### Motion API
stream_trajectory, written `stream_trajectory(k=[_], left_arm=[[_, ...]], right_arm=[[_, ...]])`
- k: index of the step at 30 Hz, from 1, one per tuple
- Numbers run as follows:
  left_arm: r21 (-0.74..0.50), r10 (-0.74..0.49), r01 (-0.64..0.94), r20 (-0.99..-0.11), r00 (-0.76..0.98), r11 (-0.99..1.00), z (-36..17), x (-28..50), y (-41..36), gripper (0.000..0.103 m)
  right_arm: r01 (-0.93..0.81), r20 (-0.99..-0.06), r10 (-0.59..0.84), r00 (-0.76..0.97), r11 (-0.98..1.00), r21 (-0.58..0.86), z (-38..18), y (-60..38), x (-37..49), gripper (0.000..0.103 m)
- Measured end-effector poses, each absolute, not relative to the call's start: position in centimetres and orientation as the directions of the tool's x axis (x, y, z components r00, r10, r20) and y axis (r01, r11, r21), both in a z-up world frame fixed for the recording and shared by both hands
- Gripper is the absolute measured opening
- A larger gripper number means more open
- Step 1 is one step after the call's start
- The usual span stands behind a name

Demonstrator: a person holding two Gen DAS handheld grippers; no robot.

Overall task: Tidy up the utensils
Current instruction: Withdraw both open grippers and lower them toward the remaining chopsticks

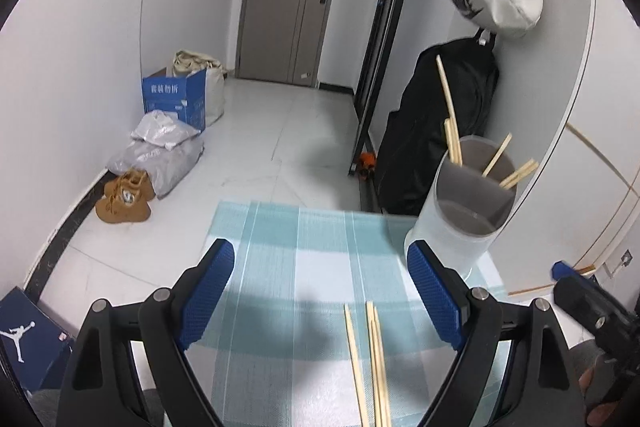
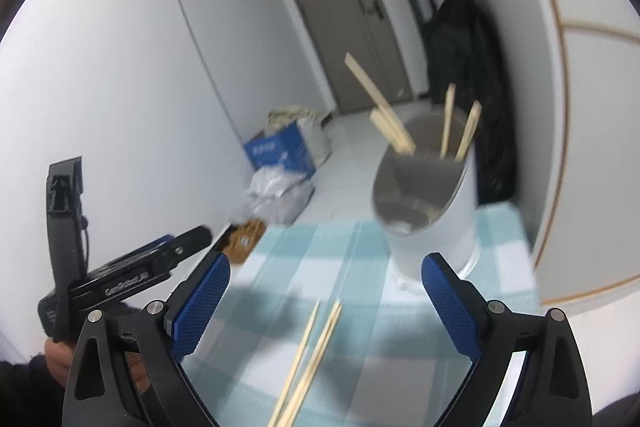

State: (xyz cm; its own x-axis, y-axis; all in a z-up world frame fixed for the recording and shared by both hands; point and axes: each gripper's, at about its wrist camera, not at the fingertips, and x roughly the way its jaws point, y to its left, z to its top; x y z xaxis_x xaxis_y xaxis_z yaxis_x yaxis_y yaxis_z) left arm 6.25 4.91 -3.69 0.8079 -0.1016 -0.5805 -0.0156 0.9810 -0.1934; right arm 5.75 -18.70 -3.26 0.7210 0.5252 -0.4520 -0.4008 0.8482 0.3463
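Both claws wide open, nothing between the pads.

Left claw (image 1: 320, 287) hangs over the checked cloth (image 1: 304, 255) on the bench. Loose chopsticks (image 1: 370, 359): 3 sticks on the cloth, lying near its 5 o'clock, just inside the right pad (image 1: 436, 299). Not touched by either pad.

Holder (image 1: 464, 211): 1 white cylinder with a grey insert, upright at the cloth's far right corner, roughly 1 o'clock from the left claw, just beyond the right pad tip. Sticks in holder (image 1: 454, 143): about 6 by the left view, 3 leaning toward 11 o'clock, one of them much taller, and 3 leaning toward 2 o'clock. The right view is blurred, so the count is soft.

Right claw (image 2: 324, 291) is over the same cloth, with the 3 loose sticks at its 6 o'clock and the holder at 1 o'clock. The left unit sits at its 9 o'clock, held by a hand (image 2: 60, 359) in a dark sleeve.

Floor clutter at 10 o'clock from the left claw: 1 blue box (image 1: 174, 99), 2 tan shoes (image 1: 126, 199), 1 grey bag (image 1: 160, 155).
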Motion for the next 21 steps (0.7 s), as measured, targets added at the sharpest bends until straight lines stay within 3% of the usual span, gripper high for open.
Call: stream_trajectory(k=[6,12,18,21], left_arm=[[-0.185,-0.108,-0.014,-0.634,0.765,0.983,-6.7,6.7,4.6,0.085],[-0.144,-0.081,-0.013,-0.632,0.770,0.990,-7.9,6.7,5.1,0.085],[-0.162,-0.088,-0.023,-0.644,0.760,0.987,-8.2,7.6,5.6,0.085],[-0.188,-0.089,-0.049,-0.659,0.747,0.981,-8.6,8.3,6.4,0.085]], right_arm=[[-0.362,-0.543,0.496,0.677,0.867,0.341,-6.6,-17.5,6.3,0.095],[-0.337,-0.624,0.478,0.618,0.878,0.339,-9.0,-16.7,7.5,0.088],[-0.324,-0.701,0.452,0.552,0.891,0.319,-11.0,-15.6,8.8,0.075],[-0.306,-0.743,0.417,0.523,0.906,0.293,-11.9,-14.9,9.8,0.064]])
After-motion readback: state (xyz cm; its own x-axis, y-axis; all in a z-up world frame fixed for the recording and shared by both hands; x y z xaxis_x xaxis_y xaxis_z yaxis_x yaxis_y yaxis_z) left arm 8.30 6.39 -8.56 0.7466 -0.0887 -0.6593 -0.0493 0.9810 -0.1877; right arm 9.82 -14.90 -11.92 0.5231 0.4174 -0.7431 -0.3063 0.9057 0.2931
